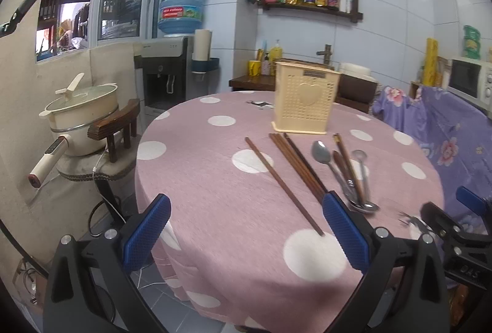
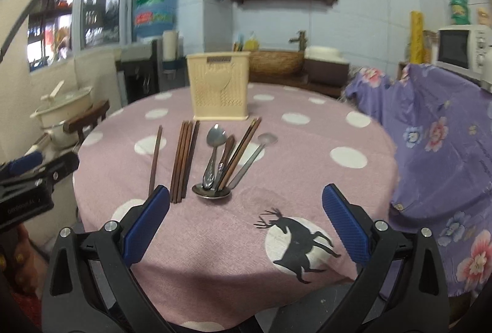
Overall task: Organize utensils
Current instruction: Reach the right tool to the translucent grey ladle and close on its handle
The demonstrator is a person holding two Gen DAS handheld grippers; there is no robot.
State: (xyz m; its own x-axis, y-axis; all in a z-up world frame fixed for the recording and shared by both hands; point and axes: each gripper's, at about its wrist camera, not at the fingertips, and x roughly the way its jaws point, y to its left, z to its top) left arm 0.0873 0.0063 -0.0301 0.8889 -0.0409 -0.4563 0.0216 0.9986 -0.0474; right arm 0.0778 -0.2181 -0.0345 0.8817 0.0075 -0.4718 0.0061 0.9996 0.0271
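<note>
A round desk (image 2: 307,167) is covered by a pink cloth with white dots and a black deer print. Towards its far side a cream perforated plastic utensil holder (image 2: 219,87) with a heart on its front is stood upright; nothing can be seen inside it.

In front of the holder, the utensils are laid on the cloth. A single dark brown wooden chopstick (image 2: 154,157) is set apart at the left. Just to its right a bundle of brown wooden chopsticks (image 2: 184,160) is laid side by side, touching one another. Further right a loose heap is formed: a steel spoon with an oval bowl (image 2: 213,145), a brown-handled utensil (image 2: 226,153) whose kind cannot be told, a pair of wooden chopsticks (image 2: 243,148) laid slantwise, and a slim steel ladle-like spoon with a small round bowl (image 2: 255,156). Their near ends are gathered over the bowl of another steel spoon (image 2: 212,193).

The left tongs (image 1: 246,236) are held wide apart above the near part of the desk, with nothing between the blue ribbed pads (image 1: 147,228). The right tongs (image 2: 246,223) are likewise spread wide and empty, poised over the near edge of the cloth above the deer print (image 2: 296,243).
</note>
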